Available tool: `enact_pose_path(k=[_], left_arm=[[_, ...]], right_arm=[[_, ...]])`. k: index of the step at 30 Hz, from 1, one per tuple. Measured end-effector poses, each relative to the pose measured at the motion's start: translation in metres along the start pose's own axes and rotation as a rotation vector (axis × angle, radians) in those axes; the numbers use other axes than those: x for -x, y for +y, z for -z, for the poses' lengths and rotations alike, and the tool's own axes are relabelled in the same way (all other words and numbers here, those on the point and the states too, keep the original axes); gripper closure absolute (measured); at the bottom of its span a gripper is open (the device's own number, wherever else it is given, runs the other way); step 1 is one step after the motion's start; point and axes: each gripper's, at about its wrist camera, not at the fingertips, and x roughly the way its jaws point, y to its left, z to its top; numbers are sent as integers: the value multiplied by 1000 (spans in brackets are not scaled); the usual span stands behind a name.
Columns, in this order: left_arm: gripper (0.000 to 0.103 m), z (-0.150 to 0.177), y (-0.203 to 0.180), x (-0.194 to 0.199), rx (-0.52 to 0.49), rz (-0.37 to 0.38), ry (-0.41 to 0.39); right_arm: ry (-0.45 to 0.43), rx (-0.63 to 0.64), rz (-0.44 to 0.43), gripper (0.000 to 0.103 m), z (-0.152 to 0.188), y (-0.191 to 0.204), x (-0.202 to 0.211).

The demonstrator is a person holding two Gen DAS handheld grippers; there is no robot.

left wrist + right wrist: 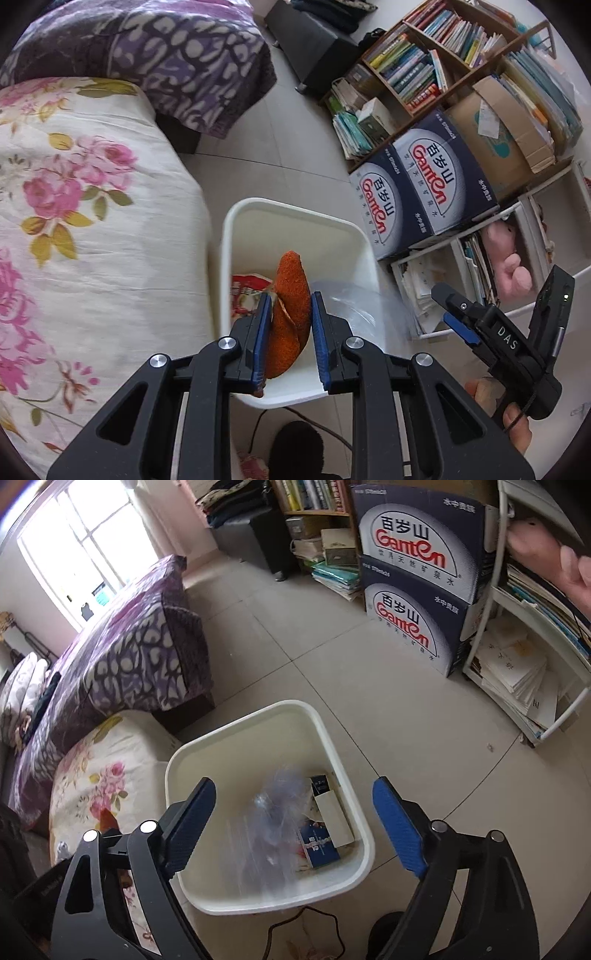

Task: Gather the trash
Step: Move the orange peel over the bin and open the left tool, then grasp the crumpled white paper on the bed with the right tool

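Your left claw (288, 332) held an orange peel (290, 306) above the white plastic bin (343, 746), already holding wrappers; your right claw (295, 823) stood wide, empty.

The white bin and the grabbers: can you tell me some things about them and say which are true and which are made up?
1. The left gripper holds an orange peel above the white bin. True.
2. The right gripper is squeezing a bottle. False: it is open and holds nothing.
3. The bin is empty. False: a clear plastic bag and a blue box lie inside.
4. Two Ganten boxes sit stacked near the shelves. True.
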Motion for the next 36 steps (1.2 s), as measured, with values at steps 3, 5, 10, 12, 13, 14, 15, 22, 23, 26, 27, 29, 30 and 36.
enact_pose_path(k=[3,5,10,12,13,14,15,22,23,26,27,29,30,36], left_arm=[[81,0,-8,-5,-6,19,3],[72,-1,-13,-7,-2,40,-7],[54,1,-18,-7,-31,20,-29],[53,4,-18,-6,-43,-9,-30],[53,5,-17,-4,-50,-23,-33],[53,6,-16,-2,-61,-41,-39],[51,7,-16,2,-78,-71,-50],[46,12,-4,32,-150,-265,-146],[45,13,-2,35,-158,-286,-157],[41,17,9,47,-184,-358,-184],[41,18,12,49,-186,-374,-186],[41,21,21,54,-187,-412,-186],[40,23,29,58,-185,-425,-186],[40,32,65,76,-182,-509,-191]], right_arm=[[-6,-20,2,18,-3,-6,1],[-13,-34,4,17,-4,-10,3],[-30,-62,8,15,-6,-18,8],[-37,-51,16,15,-5,-15,9],[-41,-47,18,14,-5,-13,9],[-43,-44,19,14,-4,-11,10],[-47,-37,21,14,-3,-8,10],[-63,28,28,12,8,22,11],[-67,43,28,12,11,28,11],[-81,80,33,10,17,43,12],[-87,97,36,10,19,50,12],[-93,129,38,10,24,63,11],[-94,137,39,10,26,67,11],[-79,199,27,9,39,102,2]])
